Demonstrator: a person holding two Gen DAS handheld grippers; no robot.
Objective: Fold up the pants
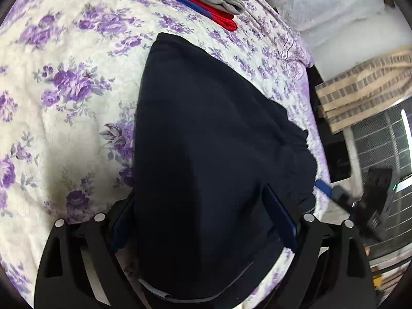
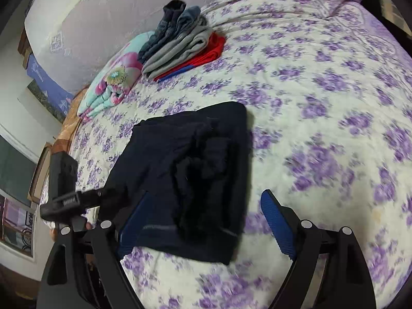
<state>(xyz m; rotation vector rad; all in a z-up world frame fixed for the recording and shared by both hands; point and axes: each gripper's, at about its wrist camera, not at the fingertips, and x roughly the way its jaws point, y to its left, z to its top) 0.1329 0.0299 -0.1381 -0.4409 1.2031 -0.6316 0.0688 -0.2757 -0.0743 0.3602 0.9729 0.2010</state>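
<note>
Left gripper (image 1: 200,221): nearest our left wrist camera, its jaws stood wide apart and the dark cloth filled the gap between them; we could not tell whether either blue pad pressed on it.
Pants (image 2: 190,170): we saw a dark navy, nearly black pair folded into a compact bundle, lying flat on the bedspread (image 2: 322,108) near its left side in the right wrist view. A thin grey line ran along the near edge.
Right gripper (image 2: 203,224): we held it above the bed with its jaws spread wide and nothing between them. Its left blue pad overlapped the near-left corner of the pants in the picture, but we could not tell whether it touched. The right pad stood over bare floral fabric.
Bedspread: white with purple flowers, it covered the bed under everything.
Stack of folded clothes (image 2: 180,43): grey, blue-denim and red pieces were piled at the far side of the bed, well apart from the pants.
Floral blanket (image 2: 113,87): a turquoise-and-pink folded one lay just beside that stack, to its left.
Other gripper in view: the left tool's black body showed at the left edge of our right wrist view, beside the pants.
</note>
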